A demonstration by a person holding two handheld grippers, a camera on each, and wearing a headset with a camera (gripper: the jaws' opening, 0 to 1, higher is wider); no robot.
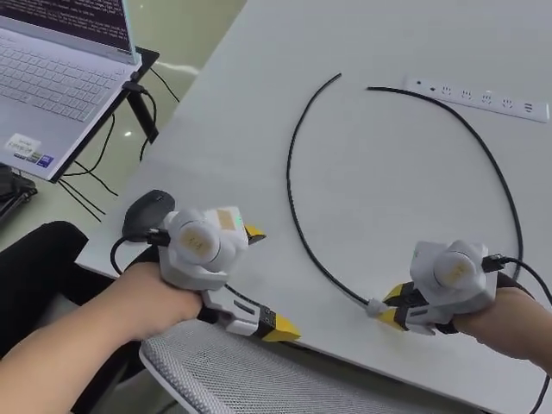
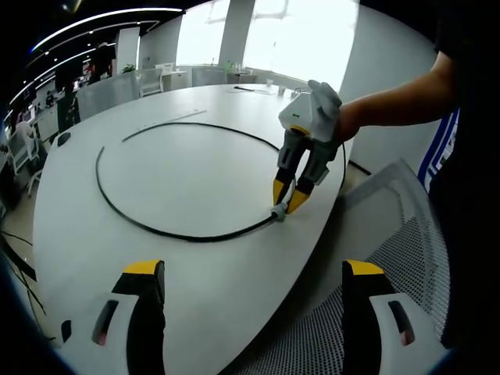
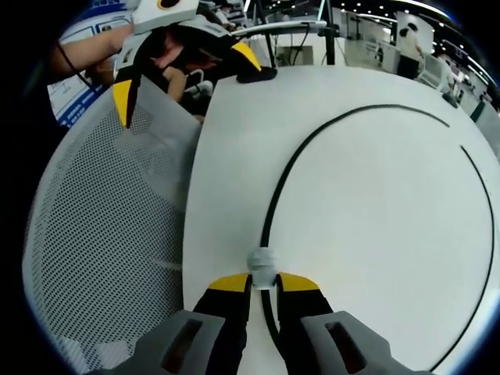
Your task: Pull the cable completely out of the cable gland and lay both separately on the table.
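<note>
Nearest us, at the bottom of the head view, a grey mesh chair [image 1: 250,379] sits just under the near edge of the white desk [image 1: 405,198]. The left gripper [image 1: 269,280] hovers across that edge, partly above the mesh. Its fingers are spread wide with nothing between them. In the left gripper view its two yellow-tipped fingers [image 2: 144,289] stand far apart.

To the right and a little further in, the right gripper [image 1: 390,309] sits low over the desk and points left. Its fingers are drawn narrow and pinch the near end of the small white cable gland [image 3: 264,264], which pokes out just past the yellow tips.

The black cable [image 1: 288,172] is threaded through the gland. We see it run back between the right fingers, and ahead of the gland it lies flat on the desk. From the gland it sweeps away in a wide arc to a free end far out on the desk. The other part comes round the right-hand side in a second arc, and its end lies near the first end without touching it. Together the two arcs make an almost closed ring.

Just beside the left gripper, at the desk's left edge, we see a black mouse [image 1: 147,211]. Beyond the cable ends, a white power strip [image 1: 479,97] lies flat at the far right. Farthest away on the left, an open silver laptop [image 1: 60,78] sits off the side of the desk.
</note>
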